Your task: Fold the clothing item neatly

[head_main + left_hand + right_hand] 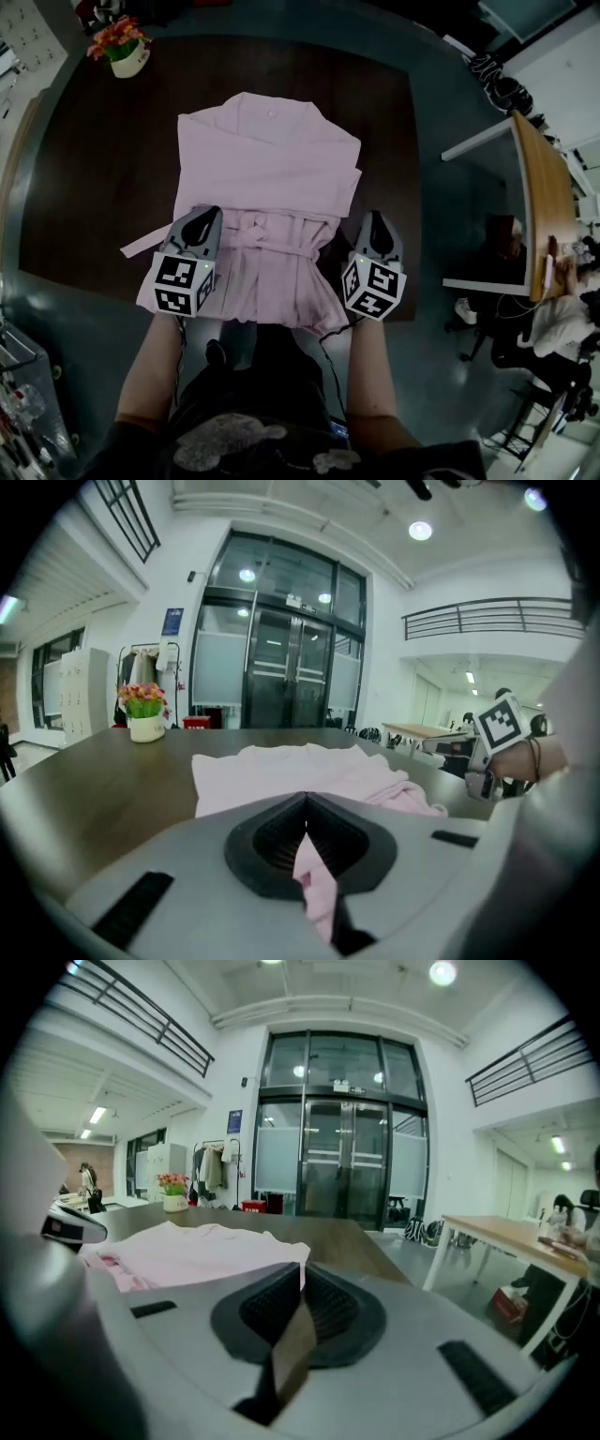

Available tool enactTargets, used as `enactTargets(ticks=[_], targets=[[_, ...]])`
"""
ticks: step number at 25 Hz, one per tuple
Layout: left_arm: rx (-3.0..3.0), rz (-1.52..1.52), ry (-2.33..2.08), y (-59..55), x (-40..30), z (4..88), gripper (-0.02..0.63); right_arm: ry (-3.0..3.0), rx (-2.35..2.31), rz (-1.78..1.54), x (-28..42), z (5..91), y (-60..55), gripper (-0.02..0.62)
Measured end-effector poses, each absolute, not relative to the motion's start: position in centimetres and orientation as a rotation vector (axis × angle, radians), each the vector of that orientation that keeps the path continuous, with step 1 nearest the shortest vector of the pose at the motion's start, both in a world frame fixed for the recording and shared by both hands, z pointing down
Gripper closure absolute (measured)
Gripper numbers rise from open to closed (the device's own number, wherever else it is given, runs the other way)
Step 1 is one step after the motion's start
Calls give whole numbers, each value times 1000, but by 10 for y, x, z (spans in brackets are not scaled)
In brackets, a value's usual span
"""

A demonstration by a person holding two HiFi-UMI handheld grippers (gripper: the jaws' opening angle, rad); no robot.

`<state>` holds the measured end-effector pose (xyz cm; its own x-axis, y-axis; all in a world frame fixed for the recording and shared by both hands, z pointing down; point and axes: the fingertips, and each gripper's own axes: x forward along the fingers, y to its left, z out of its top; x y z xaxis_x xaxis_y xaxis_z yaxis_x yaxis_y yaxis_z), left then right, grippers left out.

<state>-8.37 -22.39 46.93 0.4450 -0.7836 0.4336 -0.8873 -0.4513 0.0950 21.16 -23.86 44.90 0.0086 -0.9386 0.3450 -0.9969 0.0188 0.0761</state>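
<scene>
Lying on the counter [94, 187], the pink garment [267, 169] seems already folded at its sides. The left hand-held gripper [207, 216] at 7 o'clock and the right hand-held gripper [376, 221] at 5 o'clock each pinch its cloth. The bottom-up fold is left.

A dark table [84, 187] bears a pink garment [267, 169] and flower pot [127, 56]

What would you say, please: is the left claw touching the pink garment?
Touching. The left gripper view shows the left claw shut, with a fold of the pink garment pinched between its jaws.
</scene>
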Motion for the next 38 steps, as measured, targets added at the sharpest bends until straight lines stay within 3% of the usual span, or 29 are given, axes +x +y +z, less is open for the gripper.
enactTargets(ticks=[8, 17, 19, 21, 25, 28, 36, 37, 38], targets=[[2571, 453, -1392, -51, -178, 456, 597, -1924, 2263, 225, 186, 441, -50, 601], [2546, 713, -1341, 66, -287, 569, 594, -1885, 2037, 434, 163, 559, 119, 592], [2551, 788, -1289, 77, -307, 607, 539, -1905, 1975, 564, 145, 608, 135, 492], [2534, 814, -1282, 76, -323, 650, 458, -1941, 1906, 613, 132, 657, 133, 447], [2486, 778, -1322, 34, -287, 733, 300, -2045, 1732, 593, 170, 750, 87, 316], [2508, 848, -1302, 9, -261, 784, 285, -2090, 1662, 588, 197, 796, 59, 276], [2633, 862, -1277, -34, -225, 823, 287, -2254, 1554, 292, 165, 813, -19, 276], [2635, 821, -1253, -36, -218, 818, 288, -2262, 1573, 290, 161, 810, -20, 282], [2632, 787, -1231, -36, -212, 813, 288, -2261, 1598, 302, 157, 806, -19, 333]])
